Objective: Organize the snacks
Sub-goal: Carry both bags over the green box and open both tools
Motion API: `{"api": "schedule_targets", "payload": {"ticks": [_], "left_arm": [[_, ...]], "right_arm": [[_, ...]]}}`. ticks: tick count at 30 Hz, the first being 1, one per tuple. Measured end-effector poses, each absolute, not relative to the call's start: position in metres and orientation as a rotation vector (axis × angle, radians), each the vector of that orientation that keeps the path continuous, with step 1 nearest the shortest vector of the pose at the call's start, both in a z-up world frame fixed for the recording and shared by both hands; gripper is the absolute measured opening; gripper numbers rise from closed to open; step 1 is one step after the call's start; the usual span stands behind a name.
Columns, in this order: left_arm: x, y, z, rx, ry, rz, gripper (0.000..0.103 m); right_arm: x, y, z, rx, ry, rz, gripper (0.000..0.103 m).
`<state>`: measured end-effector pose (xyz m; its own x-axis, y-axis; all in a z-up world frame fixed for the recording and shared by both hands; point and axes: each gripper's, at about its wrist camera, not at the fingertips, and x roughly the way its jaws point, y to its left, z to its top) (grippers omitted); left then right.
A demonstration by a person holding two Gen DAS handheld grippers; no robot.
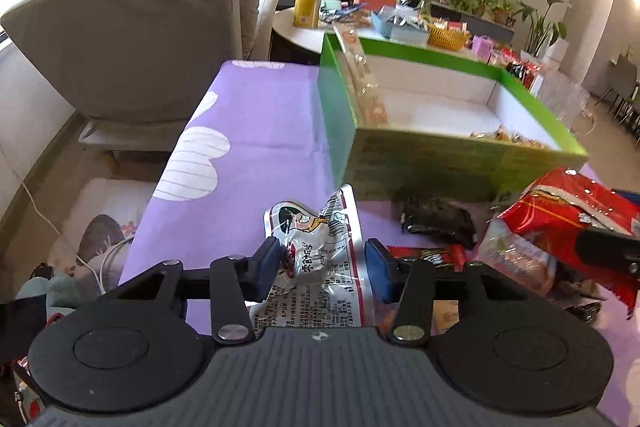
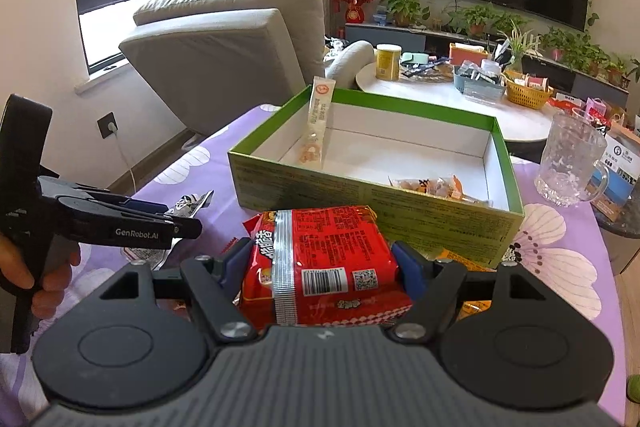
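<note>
Noodle pack [image 2: 320, 263] — long axis crosswise; jaws-spanned

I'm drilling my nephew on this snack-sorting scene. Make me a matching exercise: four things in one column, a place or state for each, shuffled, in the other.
Things:
1. red packet
2. silver pouch
3. long sachet
4. glass mug

Places:
A. leans on the green box's inner wall
B. between the right gripper's jaws
C. on the cloth right of the box
D. between the left gripper's jaws

Pairs: 1-B, 2-D, 3-A, 4-C

Red noodle pack [image 2: 320, 259] before green box [image 2: 376, 171]
</note>
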<state>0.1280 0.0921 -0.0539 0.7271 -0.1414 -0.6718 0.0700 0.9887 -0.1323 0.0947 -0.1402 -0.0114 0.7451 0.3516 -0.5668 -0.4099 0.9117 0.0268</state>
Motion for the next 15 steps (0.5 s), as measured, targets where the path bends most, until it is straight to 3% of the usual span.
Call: {"api": "schedule_targets", "payload": {"ticks": [15], "left_arm": [[0.119, 0.077, -0.018, -0.109, 0.656, -0.164, 0.044]], "right_arm": [[0.086, -0.148, 0.009, -0.084, 0.523, 0.388, 0.065]]}}
